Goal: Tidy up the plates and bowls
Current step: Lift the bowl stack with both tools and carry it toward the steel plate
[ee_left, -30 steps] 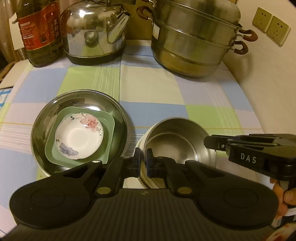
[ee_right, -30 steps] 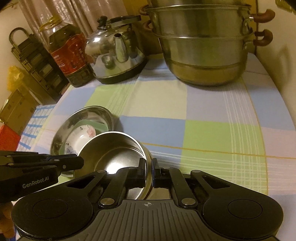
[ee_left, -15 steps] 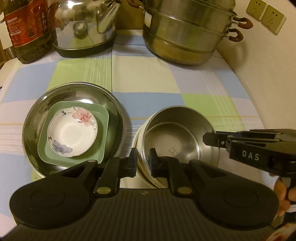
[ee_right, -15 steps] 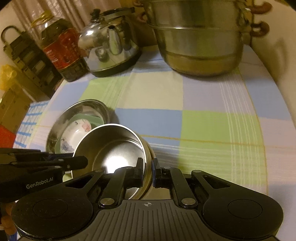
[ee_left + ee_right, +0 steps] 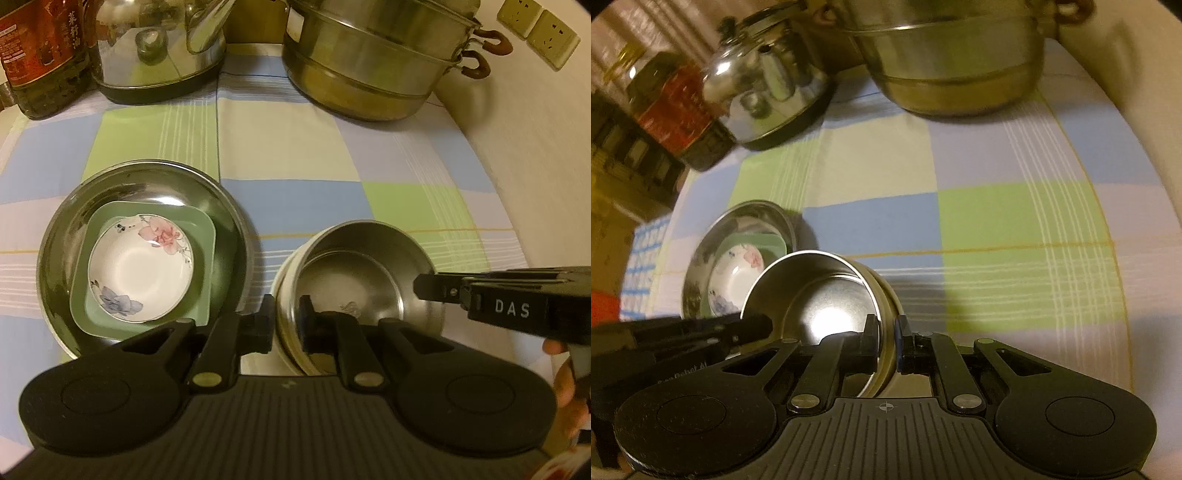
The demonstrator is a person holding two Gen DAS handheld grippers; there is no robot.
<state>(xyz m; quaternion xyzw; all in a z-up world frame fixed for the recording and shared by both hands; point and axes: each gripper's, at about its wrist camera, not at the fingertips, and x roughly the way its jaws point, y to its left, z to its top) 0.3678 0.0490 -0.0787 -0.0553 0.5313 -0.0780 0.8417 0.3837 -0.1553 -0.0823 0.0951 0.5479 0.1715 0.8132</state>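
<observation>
A steel bowl (image 5: 365,258) sits nested in a cream bowl (image 5: 282,291) at the table's front. My left gripper (image 5: 286,325) straddles the near rim of both bowls with a small gap to each finger. My right gripper (image 5: 886,338) is shut on the steel bowl's (image 5: 812,295) right rim and tilts it up; it also shows in the left wrist view (image 5: 428,286). To the left, a large steel plate (image 5: 66,229) holds a green square dish (image 5: 205,236) with a white floral saucer (image 5: 140,266) on top.
A steel kettle (image 5: 159,48), an oil bottle (image 5: 40,59) and a stacked steamer pot (image 5: 369,66) stand along the back of the checked tablecloth (image 5: 288,155). A wall with sockets (image 5: 539,33) runs along the right.
My left gripper has opened slightly around the bowls' near rim. My right gripper has tilted the steel bowl further up to the left, and its view has rolled.
</observation>
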